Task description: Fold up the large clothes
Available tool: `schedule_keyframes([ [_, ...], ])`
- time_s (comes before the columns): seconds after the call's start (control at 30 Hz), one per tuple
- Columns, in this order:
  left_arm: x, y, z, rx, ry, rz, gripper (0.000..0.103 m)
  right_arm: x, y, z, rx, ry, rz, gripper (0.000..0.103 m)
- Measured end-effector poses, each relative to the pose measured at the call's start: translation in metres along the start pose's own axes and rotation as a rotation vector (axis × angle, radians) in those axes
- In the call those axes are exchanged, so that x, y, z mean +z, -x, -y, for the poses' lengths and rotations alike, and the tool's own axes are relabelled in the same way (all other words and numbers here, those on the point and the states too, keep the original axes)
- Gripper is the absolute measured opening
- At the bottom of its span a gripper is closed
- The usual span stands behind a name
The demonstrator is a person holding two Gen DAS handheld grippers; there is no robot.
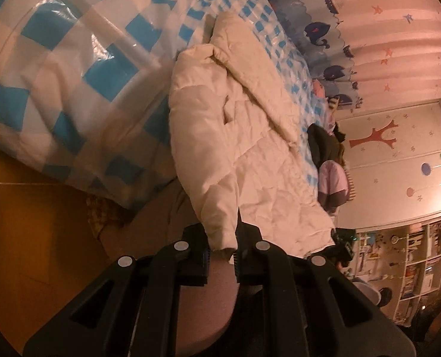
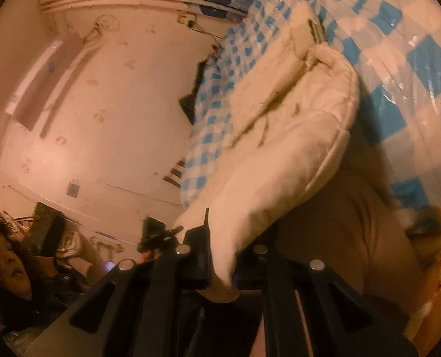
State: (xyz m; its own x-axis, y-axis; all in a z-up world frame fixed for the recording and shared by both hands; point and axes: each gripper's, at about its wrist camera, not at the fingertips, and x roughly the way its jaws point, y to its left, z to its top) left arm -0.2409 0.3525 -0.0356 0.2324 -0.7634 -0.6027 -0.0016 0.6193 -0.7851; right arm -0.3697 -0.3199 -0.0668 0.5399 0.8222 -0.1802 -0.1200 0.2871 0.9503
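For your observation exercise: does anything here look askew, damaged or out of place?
Nothing looks damaged. The cream padded jacket lies rumpled and slanted across the blue checked bed cover, only partly folded. Each claw, left and right, is shut on a part of it.

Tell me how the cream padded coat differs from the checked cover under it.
The cream padded coat is plain, matte and quilted; the checked cover is blue-and-white and glossy like plastic. The coat is bunched and partly lifted; the cover lies spread beneath. Only the coat is gripped, by the left tool and right tool. Both are on the bed.
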Motion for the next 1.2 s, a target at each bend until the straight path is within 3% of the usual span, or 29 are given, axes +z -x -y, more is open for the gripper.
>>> schedule_keyframes([
  [0.1, 0.025, 0.01, 0.031, -0.049, -0.068, 0.054, 0.011, 0.027, -0.003, -0.02, 0.05, 0.059, 0.043, 0.011],
  [0.23, 0.073, 0.02, 0.08, -0.111, -0.15, 0.139, 0.011, 0.092, -0.014, -0.058, 0.111, 0.151, 0.113, 0.011],
  [0.4, 0.175, 0.006, 0.128, -0.18, -0.163, 0.227, 0.011, 0.194, -0.046, -0.068, 0.098, 0.153, 0.184, 0.011],
  [0.5, 0.246, -0.021, 0.143, -0.173, -0.139, 0.245, 0.011, 0.253, -0.069, -0.049, 0.035, 0.114, 0.215, 0.011],
  [0.63, 0.34, -0.086, 0.148, -0.112, -0.102, 0.252, 0.011, 0.32, -0.103, -0.005, -0.072, 0.05, 0.241, 0.011],
  [0.77, 0.405, -0.155, 0.126, -0.047, -0.021, 0.255, 0.012, 0.375, -0.142, 0.063, -0.209, -0.029, 0.236, 0.011],
  [0.87, 0.433, -0.204, 0.096, 0.02, 0.056, 0.238, 0.014, 0.395, -0.17, 0.12, -0.309, -0.119, 0.22, 0.013],
  [0.97, 0.448, -0.241, 0.062, 0.07, 0.138, 0.203, 0.018, 0.396, -0.185, 0.158, -0.339, -0.188, 0.185, 0.013],
  [1.03, 0.45, -0.243, 0.05, 0.014, 0.197, 0.203, 0.023, 0.395, -0.182, 0.162, -0.308, -0.194, 0.19, 0.014],
  [1.1, 0.451, -0.225, 0.046, -0.092, 0.232, 0.244, 0.032, 0.395, -0.174, 0.154, -0.287, -0.178, 0.194, 0.015],
  [1.17, 0.45, -0.188, 0.048, -0.157, 0.27, 0.368, 0.059, 0.394, -0.168, 0.137, -0.278, -0.15, 0.211, 0.021],
  [1.2, 0.449, -0.174, 0.052, -0.169, 0.273, 0.415, 0.063, 0.392, -0.165, 0.125, -0.28, -0.125, 0.224, 0.025],
])
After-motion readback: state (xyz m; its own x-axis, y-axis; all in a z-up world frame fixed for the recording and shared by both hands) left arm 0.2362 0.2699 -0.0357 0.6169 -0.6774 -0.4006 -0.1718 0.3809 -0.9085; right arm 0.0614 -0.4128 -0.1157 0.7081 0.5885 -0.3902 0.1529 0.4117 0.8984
